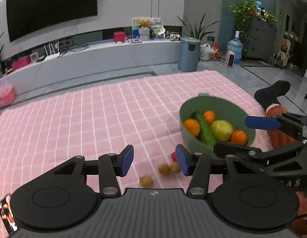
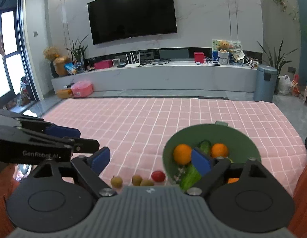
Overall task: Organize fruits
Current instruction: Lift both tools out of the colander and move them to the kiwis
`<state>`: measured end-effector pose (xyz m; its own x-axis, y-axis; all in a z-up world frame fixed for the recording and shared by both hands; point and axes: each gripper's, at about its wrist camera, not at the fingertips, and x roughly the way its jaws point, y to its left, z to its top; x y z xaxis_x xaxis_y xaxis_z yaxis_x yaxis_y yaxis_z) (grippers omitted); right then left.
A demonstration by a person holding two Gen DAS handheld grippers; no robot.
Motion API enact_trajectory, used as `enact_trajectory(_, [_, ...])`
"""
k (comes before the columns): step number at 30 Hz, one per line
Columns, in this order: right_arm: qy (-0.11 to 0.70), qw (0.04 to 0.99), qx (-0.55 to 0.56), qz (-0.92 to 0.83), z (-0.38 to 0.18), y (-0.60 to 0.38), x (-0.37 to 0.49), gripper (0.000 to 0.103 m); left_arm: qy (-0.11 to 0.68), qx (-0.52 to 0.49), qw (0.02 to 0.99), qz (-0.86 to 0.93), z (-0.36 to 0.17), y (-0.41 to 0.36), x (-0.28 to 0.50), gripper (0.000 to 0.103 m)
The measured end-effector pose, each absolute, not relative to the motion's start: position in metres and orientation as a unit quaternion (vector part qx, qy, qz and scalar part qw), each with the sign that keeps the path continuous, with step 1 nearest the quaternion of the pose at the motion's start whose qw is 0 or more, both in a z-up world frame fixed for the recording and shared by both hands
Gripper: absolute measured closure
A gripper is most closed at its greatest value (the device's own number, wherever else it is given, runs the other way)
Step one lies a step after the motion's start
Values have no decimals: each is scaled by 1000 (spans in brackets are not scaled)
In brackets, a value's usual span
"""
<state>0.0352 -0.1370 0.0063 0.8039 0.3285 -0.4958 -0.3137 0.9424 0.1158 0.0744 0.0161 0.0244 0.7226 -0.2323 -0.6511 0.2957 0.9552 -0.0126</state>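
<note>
A green bowl (image 1: 212, 105) (image 2: 222, 132) stands on the pink checked cloth. It holds oranges (image 1: 192, 127), a cucumber (image 1: 205, 130) and a yellow-green fruit (image 1: 221, 130). Three small brown fruits (image 1: 164, 169) (image 2: 137, 179) and a small red fruit (image 1: 173, 156) (image 2: 158, 176) lie on the cloth just left of the bowl. My left gripper (image 1: 154, 160) is open above the small fruits, with nothing between its pads. My right gripper (image 2: 150, 161) is open wide and empty, its right pad (image 2: 201, 161) in front of the bowl. Each gripper shows in the other's view (image 1: 230, 134) (image 2: 78, 137).
The pink checked cloth (image 1: 84, 119) spreads far to the left and back. A person's leg in a black sock (image 1: 272, 93) lies beyond the bowl on the right. A grey bin (image 1: 188, 53) and a long TV bench (image 2: 153, 75) stand on the floor behind.
</note>
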Motion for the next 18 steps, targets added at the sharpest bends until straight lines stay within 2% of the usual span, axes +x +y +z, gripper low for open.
enact_trajectory(2, [270,948,5,167,-1,-127,29,20,352,44,925,-136,15,20,71,47])
enact_trajectory(4, [277,946,-3,170,-11,-119,24,26,359,42,923,-132,7,24,68,50])
enact_trajectory(6, [288,940,-13,180,-22,-112,24,37,368,39,920,-131,-2,27,67,54])
enact_trajectory(8, [305,932,-28,193,-34,-102,24,47,375,37,917,-131,-9,29,65,63])
enact_trajectory(12, [327,926,-38,188,-54,-95,35,67,378,23,916,-132,-22,30,67,68])
enact_trajectory(18, [331,929,-25,162,-70,-97,55,69,388,21,913,-126,-43,24,76,68])
